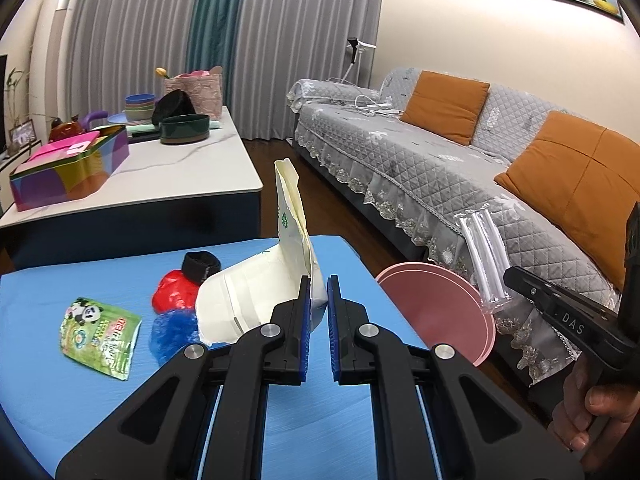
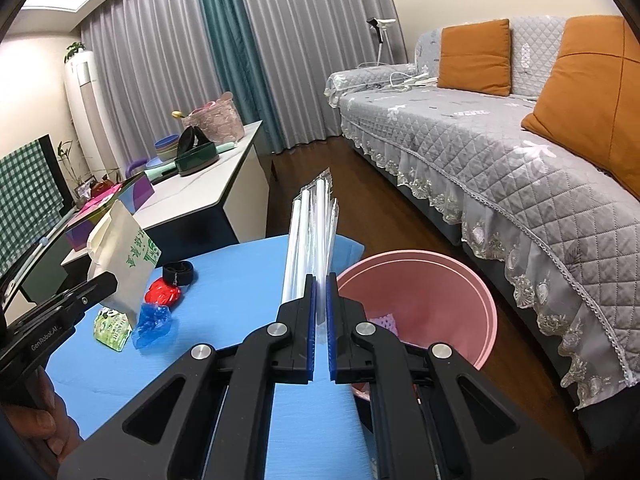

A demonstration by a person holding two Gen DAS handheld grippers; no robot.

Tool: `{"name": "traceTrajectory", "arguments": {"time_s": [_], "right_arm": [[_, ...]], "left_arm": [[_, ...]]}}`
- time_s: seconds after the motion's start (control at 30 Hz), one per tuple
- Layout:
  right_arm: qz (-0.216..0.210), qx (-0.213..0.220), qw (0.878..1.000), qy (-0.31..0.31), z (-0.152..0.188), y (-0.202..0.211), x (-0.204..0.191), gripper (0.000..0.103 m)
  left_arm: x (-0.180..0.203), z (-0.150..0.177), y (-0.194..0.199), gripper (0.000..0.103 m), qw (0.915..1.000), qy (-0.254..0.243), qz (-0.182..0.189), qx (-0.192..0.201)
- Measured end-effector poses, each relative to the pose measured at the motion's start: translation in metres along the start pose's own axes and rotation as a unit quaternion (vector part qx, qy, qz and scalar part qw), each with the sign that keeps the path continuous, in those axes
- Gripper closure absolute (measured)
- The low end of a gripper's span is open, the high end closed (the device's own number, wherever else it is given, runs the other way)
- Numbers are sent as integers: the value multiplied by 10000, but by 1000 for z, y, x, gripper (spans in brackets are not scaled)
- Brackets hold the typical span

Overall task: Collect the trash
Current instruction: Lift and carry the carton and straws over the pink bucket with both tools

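My left gripper (image 1: 319, 280) is shut on a cream paper bag (image 1: 260, 292) with green print, held above the blue table (image 1: 100, 380); the bag also shows in the right wrist view (image 2: 120, 264). My right gripper (image 2: 321, 278) is shut on a clear packet of white straws (image 2: 312, 232), held upright beside the pink bin (image 2: 424, 300). The packet (image 1: 486, 256) and bin (image 1: 436, 308) show at the right of the left wrist view. On the table lie a green panda wrapper (image 1: 100, 336), red wrapper (image 1: 174, 292), blue wrapper (image 1: 174, 334) and a black band (image 1: 200, 266).
A white marble coffee table (image 1: 168, 168) behind holds a colourful tin box (image 1: 68, 168), bowls and a dark green dish. A grey quilted sofa (image 1: 440, 168) with orange cushions runs along the right. Dark wood floor lies between. The bin holds a purple scrap (image 2: 386, 322).
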State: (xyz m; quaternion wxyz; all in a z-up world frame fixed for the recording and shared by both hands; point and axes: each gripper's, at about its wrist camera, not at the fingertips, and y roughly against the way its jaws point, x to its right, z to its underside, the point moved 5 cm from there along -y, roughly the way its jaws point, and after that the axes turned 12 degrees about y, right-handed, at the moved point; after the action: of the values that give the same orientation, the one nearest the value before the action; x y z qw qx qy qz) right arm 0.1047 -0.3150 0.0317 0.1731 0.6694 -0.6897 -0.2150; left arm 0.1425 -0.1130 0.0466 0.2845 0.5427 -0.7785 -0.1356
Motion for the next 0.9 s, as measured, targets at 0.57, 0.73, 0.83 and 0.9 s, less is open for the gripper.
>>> {"name": "traceTrajectory", "arguments": {"time_s": [0.57,0.73,0.83,0.9], "right_arm": [[156,33,9997,-167,3,4,26,98],[200,33,9995,-243,4,5,34,98],[234,25,9993,-280,5,4,39,98],[269,29,9991,-330,5,4,44,98]], "left_arm": [[23,3,-11,95,9998,-142,137,-86],[29,6,-15,95,9996,-174,171,-139],[33,7,-19,95,9994,-185,211,-181],[38,7,-23,95,9992,-199,257,-231]]}}
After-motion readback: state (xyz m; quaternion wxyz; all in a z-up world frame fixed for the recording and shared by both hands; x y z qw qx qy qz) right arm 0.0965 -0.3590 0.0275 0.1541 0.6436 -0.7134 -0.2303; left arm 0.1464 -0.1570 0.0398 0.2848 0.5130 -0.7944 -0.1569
